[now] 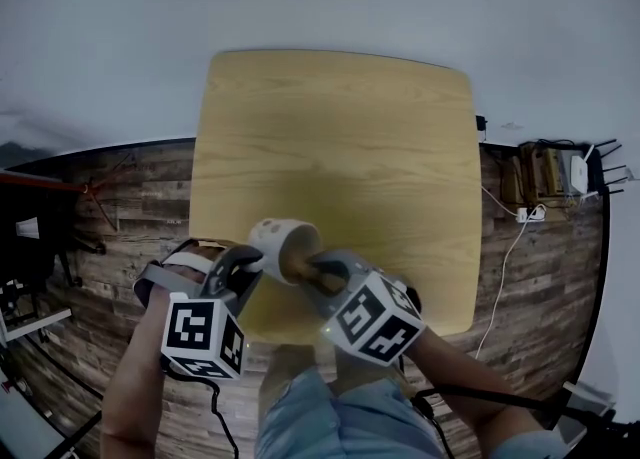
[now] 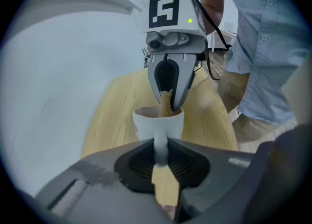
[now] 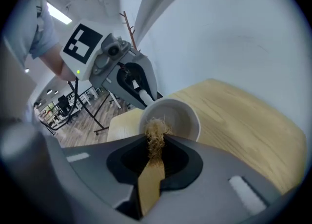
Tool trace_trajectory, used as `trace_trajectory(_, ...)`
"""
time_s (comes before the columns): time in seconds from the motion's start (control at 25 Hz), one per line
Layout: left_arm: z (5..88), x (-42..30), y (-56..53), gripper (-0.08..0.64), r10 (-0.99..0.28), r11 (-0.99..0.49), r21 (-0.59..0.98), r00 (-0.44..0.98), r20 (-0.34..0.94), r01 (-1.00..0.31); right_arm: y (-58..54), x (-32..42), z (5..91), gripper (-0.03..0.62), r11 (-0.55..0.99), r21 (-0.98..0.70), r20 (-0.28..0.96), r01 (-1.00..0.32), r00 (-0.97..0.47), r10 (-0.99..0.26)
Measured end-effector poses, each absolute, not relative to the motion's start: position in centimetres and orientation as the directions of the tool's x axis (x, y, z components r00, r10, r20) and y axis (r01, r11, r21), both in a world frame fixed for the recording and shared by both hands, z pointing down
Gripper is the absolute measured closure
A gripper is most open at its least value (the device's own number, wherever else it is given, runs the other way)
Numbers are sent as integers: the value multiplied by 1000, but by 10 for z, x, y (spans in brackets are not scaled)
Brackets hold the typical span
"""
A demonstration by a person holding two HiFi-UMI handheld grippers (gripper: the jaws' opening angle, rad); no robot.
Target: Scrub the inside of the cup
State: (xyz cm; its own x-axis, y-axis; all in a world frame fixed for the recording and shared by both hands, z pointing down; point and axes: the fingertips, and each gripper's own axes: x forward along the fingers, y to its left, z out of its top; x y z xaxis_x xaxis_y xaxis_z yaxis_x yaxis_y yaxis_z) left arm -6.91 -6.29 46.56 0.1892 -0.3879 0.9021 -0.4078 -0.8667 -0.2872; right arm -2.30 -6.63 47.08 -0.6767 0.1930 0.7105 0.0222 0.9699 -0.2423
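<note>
wood table [image 1: 380,147], bare top; plank floor [image 1: 545,282] round it, pale wall behind. we hold the cup [image 2: 158,123] up near the table's front edge, seemingly off the top, tipped w/ its mouth toward the right gripper [image 1: 312,269]. left gripper [image 1: 252,265] jaws are narrow, clamped on the cup handle [image 2: 160,145] only. right gripper jaws are closed on the flat wooden stem of the brush [image 3: 152,162]. bristles are at the rim, just entering the mouth.

risks (our judgement):
- grip is on a thin handle, so side load from scrubbing could pivot the cup btwn the pads or slip it out, dropping it on table or lap.
- brush pushed off-axis could catch the rim and lever the cup.
- stem may slide back in the pads if pressed hard on the bottom.

around: plug strip [image 1: 525,214] on the floor at right, well apart. nothing stands btwn brush and cup mouth.
</note>
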Motion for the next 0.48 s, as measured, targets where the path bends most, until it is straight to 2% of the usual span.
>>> trace_trajectory(0.12,467,-68,-62,491,-380,-872,-283,189,905,-399,-63,-32,460,537,962,-271,670,18,-714,202)
trace_trajectory(0.24,467,-67,-63,491,-370,-880,-279,188,910,-384,-74,-38,442,537,968,-251,640,-11,-752,157)
trace_trajectory(0.48,466,-67,-64,491,-360,-887,-270,193,913,-375,-106,-31,429,537,983,-182,642,-30,-761,96)
